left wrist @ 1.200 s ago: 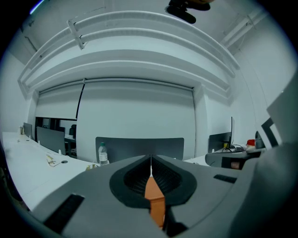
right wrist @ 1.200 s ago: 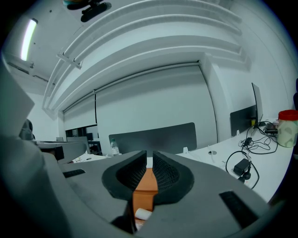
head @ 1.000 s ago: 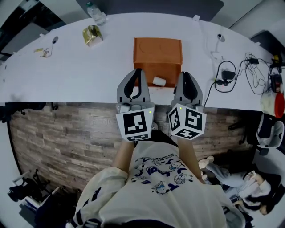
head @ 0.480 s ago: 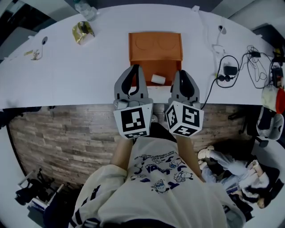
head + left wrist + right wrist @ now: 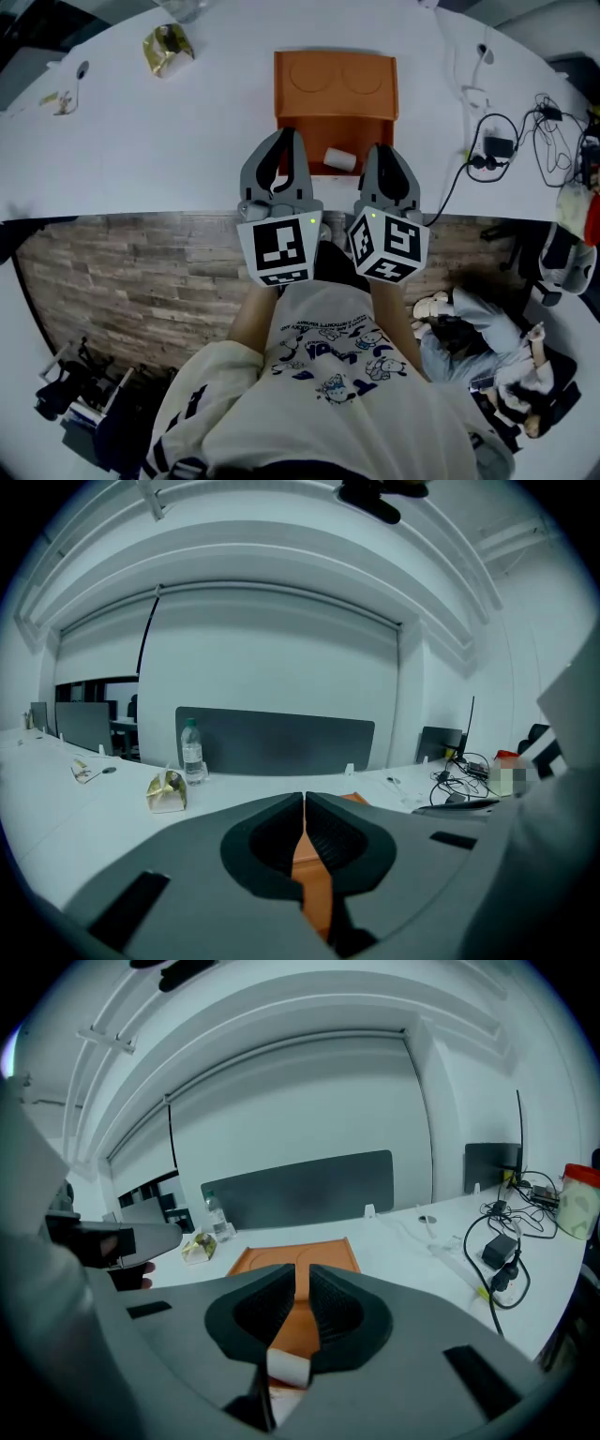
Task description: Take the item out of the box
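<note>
An orange open box lies on the white table, with its flap folded away from me. A small white item rests in its near part. My left gripper is shut and empty, with its tips at the box's near left corner. My right gripper is also shut and empty, just right of the white item. In the left gripper view the box shows as an orange strip behind the closed jaws. In the right gripper view the box and the white item lie straight ahead, below the jaws.
A crumpled gold packet and a water bottle sit at the far left of the table. Cables and a power adapter lie to the right of the box. The table's near edge runs just under both grippers.
The head view has shifted slightly, so the box sits a little higher in the frame. Both grippers stay shut near the box's front edge and have hardly moved.
</note>
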Available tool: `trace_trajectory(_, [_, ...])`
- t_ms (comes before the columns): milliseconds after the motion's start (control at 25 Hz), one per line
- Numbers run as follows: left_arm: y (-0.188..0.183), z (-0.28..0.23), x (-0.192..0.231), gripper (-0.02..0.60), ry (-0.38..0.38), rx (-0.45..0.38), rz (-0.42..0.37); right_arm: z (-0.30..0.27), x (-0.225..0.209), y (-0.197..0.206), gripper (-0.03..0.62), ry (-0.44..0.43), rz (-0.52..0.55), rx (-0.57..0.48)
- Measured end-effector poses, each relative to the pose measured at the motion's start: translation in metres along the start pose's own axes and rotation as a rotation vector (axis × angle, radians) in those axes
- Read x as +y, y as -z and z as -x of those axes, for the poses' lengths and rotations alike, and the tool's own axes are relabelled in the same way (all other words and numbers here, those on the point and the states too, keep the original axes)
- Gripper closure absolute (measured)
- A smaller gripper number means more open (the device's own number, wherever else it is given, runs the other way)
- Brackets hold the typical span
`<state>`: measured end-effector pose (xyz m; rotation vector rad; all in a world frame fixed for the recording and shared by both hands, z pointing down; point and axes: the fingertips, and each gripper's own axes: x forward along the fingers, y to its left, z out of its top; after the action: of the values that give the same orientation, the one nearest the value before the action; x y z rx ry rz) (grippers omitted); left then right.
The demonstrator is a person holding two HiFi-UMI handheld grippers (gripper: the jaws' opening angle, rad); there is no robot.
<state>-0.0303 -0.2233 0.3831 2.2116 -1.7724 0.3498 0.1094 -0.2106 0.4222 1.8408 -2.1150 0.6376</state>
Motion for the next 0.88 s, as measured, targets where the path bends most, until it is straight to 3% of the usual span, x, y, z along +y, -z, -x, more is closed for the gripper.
trace_trajectory(880, [0.039, -0.037, 0.019, 0.56, 0.013, 0.122, 0.047, -0.039, 0.013, 0.055, 0.534, -0.002, 0.001, 0.23])
